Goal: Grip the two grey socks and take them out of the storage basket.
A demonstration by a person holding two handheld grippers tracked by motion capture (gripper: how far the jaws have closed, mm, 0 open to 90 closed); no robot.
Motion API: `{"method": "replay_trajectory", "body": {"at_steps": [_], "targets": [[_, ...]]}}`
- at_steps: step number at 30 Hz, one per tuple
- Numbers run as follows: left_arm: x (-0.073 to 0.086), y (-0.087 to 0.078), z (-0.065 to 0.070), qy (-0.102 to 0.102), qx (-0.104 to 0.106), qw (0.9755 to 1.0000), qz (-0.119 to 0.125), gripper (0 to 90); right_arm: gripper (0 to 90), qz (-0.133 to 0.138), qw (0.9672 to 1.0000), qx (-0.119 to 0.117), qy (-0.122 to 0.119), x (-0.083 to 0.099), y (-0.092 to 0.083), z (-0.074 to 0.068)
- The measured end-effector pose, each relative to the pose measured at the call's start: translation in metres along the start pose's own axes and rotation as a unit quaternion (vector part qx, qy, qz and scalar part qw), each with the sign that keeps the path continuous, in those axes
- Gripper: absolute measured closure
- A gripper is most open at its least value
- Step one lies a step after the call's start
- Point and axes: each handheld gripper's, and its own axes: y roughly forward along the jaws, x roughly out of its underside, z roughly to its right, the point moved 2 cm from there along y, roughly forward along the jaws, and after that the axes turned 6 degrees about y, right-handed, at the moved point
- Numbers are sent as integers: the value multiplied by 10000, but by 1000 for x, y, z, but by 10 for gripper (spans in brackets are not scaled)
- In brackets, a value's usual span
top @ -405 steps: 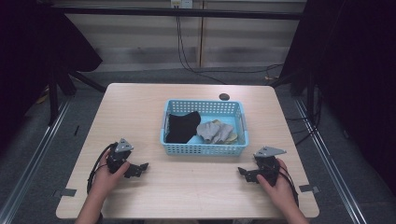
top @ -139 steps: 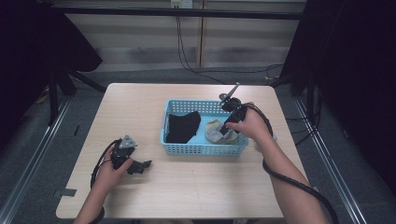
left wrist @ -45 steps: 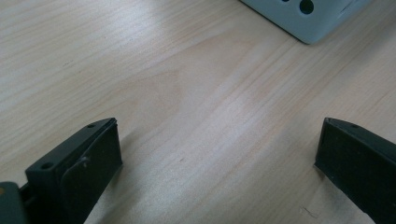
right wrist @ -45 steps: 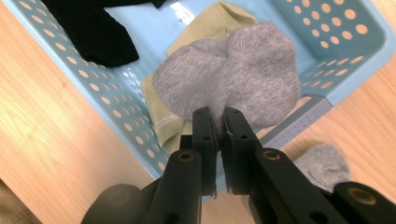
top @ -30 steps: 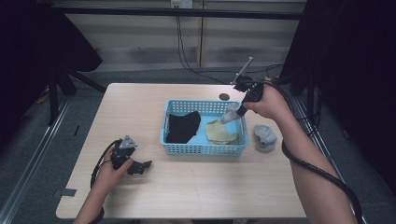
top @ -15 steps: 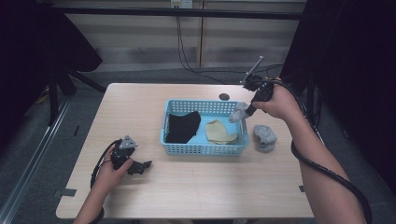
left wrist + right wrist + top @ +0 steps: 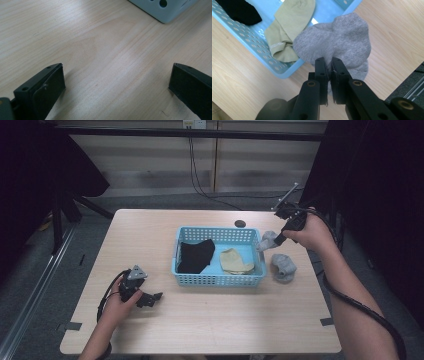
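In the high view I count one blue basket [image 7: 218,279], one black sock [image 7: 196,255] and one beige sock [image 7: 236,261] inside it, and two grey socks: one [image 7: 283,267] lies on the table right of the basket, and my right gripper [image 7: 276,241] holds the other [image 7: 267,240] above the basket's right edge, further right than half a second ago. My left gripper [image 7: 150,298] rests on the table. In the left gripper view I see its jaws wide apart over bare wood. In the right gripper view I see the jaws clamped on the grey sock [image 7: 337,41].
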Motion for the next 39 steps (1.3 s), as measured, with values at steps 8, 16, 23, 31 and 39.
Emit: {"method": "replay_trajectory", "body": {"at_steps": [8, 16, 23, 31, 39], "targets": [[0, 0, 1, -22, 10, 10000, 21, 0, 846, 58, 9998, 29, 181, 11, 1, 14], [0, 0, 1, -16, 15, 10000, 19, 0, 847, 102, 9995, 75, 290, 18, 1, 24], [0, 0, 1, -33, 10, 10000, 33, 0, 846, 58, 9993, 116, 348, 24, 8, 30], [0, 0, 1, -35, 15, 10000, 42, 0, 846, 25, 9985, 152, 519, 31, 19, 39], [1, 0, 2, -8, 32, 10000, 21, 0, 846, -54, 9984, 116, 555, 33, 42, 39]]}}
